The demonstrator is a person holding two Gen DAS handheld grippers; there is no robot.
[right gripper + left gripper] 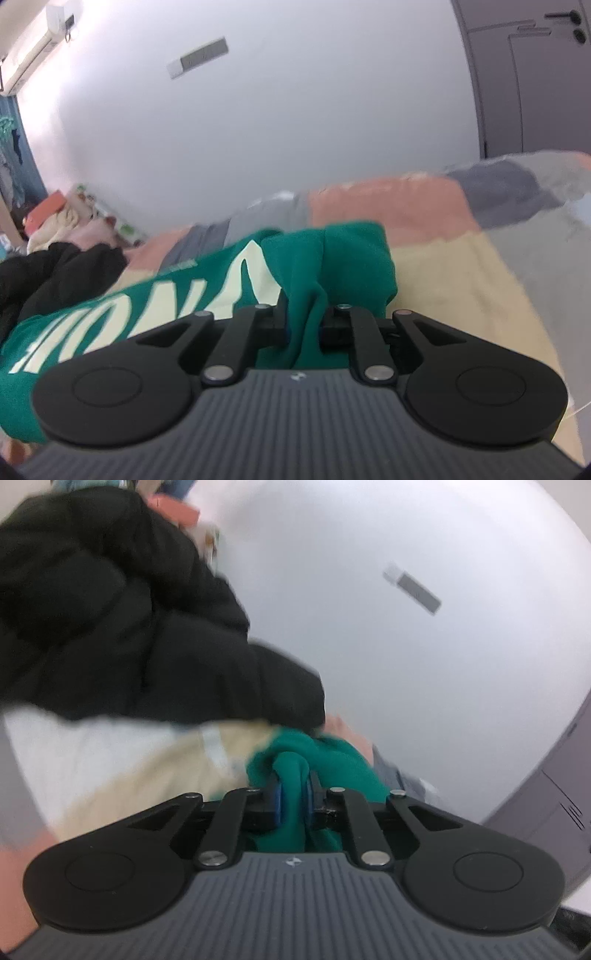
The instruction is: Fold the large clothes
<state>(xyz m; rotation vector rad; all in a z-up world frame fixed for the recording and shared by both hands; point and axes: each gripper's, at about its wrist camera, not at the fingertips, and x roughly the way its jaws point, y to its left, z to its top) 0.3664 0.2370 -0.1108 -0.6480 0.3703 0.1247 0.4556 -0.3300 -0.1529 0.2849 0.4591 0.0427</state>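
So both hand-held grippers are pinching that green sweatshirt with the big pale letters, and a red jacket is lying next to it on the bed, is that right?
Nearly. The jacket is black, not red, as the left wrist view shows. The rest holds: the left hand-held gripper and the right hand-held gripper are both shut on the green sweatshirt with pale letters, on the bed.

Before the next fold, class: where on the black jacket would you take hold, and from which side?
Judging from the left wrist view, grip the black jacket at its lower hem edge, near the corner beside the green sweatshirt. Come in low from the bedspread side: that edge lies thin and free, while the body is puffy and bunched.
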